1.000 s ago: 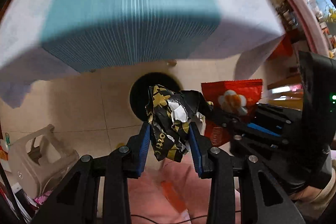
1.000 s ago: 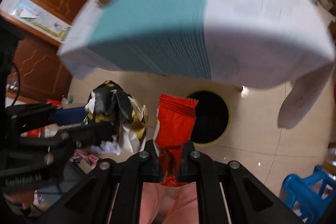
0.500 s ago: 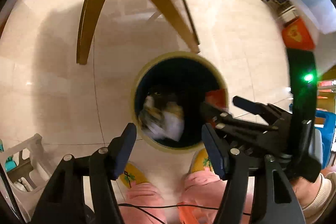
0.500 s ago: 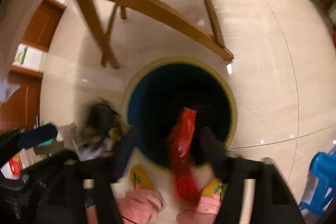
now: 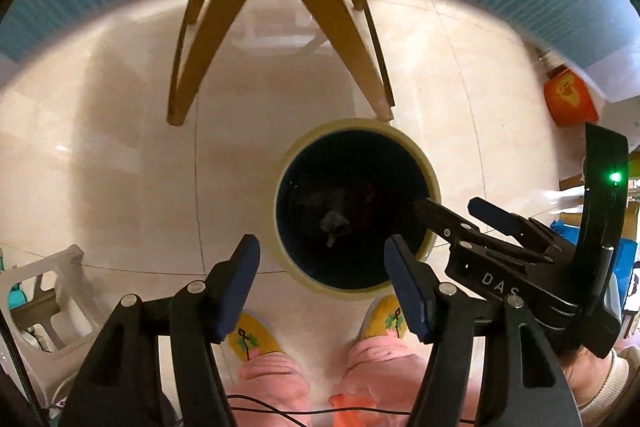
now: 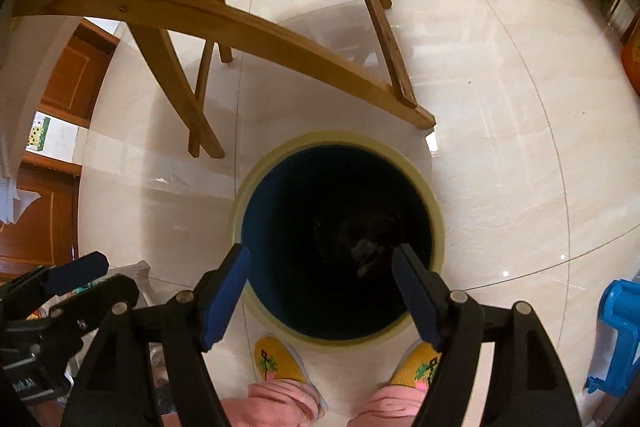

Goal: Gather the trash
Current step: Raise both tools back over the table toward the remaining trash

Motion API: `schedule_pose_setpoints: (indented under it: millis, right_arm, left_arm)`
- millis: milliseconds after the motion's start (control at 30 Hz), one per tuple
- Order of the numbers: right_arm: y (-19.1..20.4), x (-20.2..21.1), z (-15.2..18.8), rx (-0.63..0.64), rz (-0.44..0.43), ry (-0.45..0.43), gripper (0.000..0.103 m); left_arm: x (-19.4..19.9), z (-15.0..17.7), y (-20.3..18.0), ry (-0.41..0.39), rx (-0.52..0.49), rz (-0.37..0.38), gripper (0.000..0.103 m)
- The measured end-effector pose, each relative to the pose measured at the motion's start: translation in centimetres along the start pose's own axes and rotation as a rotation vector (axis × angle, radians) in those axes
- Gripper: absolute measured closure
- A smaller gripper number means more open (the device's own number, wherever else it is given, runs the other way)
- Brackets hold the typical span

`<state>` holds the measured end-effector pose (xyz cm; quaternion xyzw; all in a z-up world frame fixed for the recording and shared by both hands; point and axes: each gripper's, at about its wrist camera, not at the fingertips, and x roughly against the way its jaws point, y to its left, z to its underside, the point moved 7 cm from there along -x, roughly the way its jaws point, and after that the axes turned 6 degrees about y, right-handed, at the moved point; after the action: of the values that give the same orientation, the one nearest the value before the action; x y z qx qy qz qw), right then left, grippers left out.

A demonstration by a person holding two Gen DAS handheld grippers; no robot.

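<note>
Now both the left gripper point(image 5: 322, 279) and right gripper point(image 6: 320, 291) are seen released, empty, above the bin point(image 6: 438, 227); crumpled wrappers point(image 5: 334, 221) inside look light, soft, best pinched at a fold.

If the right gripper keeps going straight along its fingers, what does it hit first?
Probably nothing solid at first: the right gripper is open and empty, aimed into the mouth of the trash bin. Going on, it would likely meet the crumpled trash at the bottom; depth is hard to judge.

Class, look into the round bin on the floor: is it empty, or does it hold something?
Not empty. Pale crumpled scraps show deep inside the bin in both wrist views; how full it is cannot be told, as its inside is dark.
</note>
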<state>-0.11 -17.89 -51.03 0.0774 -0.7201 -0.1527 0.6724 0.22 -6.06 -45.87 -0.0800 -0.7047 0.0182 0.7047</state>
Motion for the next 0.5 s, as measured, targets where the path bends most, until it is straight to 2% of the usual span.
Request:
schedule_pose_setpoints:
  millis: [200, 400, 500]
  right_arm:
    - [1.3, 4.9, 0.7, -0.008, -0.005, -0.023, 0.029]
    - [4.3, 13.1, 1.3, 0.031, -0.039, -0.047, 0.029]
    - [6.1, 18.1, 1.4, 0.072, -0.061, -0.060, 0.029]
  left_arm:
    - [6.0, 1.6, 0.3, -0.036, -0.008, -0.047, 0.040]
    - [15.2, 3.2, 0.1, -0.084, -0.037, -0.103, 0.040]
    - [20.4, 3.7, 0.0, -0.119, -0.031, -0.093, 0.040]
